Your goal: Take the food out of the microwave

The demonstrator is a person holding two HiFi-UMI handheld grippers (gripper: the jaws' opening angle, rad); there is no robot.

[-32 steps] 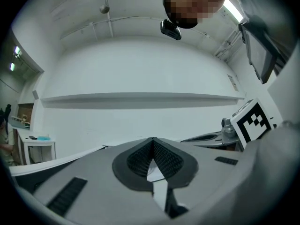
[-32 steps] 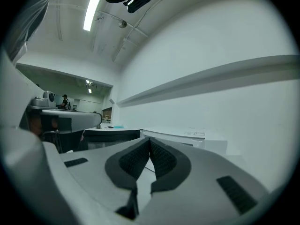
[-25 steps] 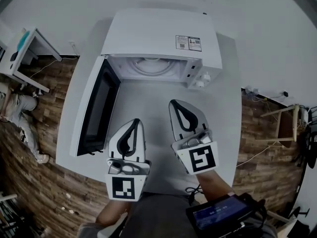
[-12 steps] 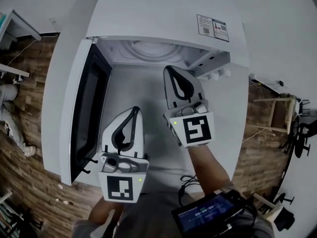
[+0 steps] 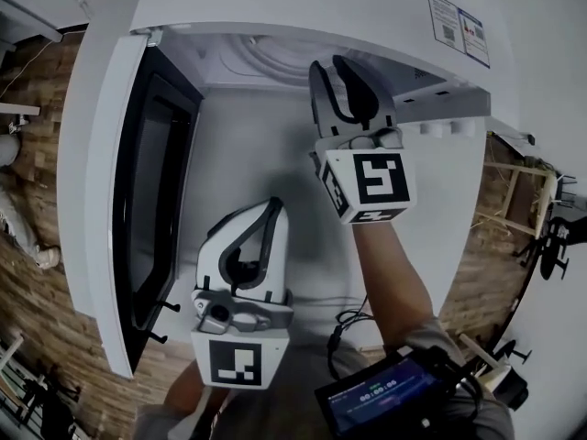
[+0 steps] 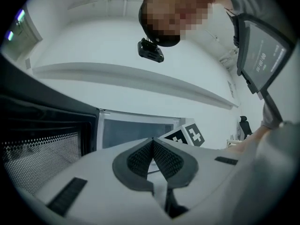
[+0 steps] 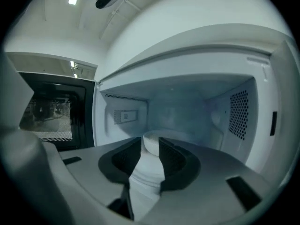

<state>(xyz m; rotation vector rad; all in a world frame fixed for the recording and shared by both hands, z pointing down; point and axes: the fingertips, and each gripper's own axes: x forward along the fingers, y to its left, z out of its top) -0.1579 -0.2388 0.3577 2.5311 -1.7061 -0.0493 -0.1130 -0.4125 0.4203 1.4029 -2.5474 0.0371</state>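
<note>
The white microwave (image 5: 303, 7) stands on the table with its door (image 5: 138, 191) swung open to the left. Deep in its lit cavity a white bowl (image 7: 152, 142) sits on the turntable, seen through the gap of my right gripper (image 7: 150, 149). This gripper (image 5: 347, 67) is at the mouth of the cavity, its jaws a little apart and opening, with nothing held between them. My left gripper (image 5: 271, 205) hangs back over the table in front of the door, and its jaws (image 6: 153, 140) are shut and empty. Food in the bowl cannot be made out.
The open door's dark window (image 6: 42, 139) is close on the left of the left gripper. The microwave's knobs (image 5: 440, 128) are right of the cavity. A white table (image 5: 248, 154) carries everything. A handheld screen (image 5: 385, 397) hangs near the person's waist.
Both grippers have moved forward toward the microwave, the right one much farther, up to the cavity opening. Its jaws have parted slightly. The left gripper stays shut.
</note>
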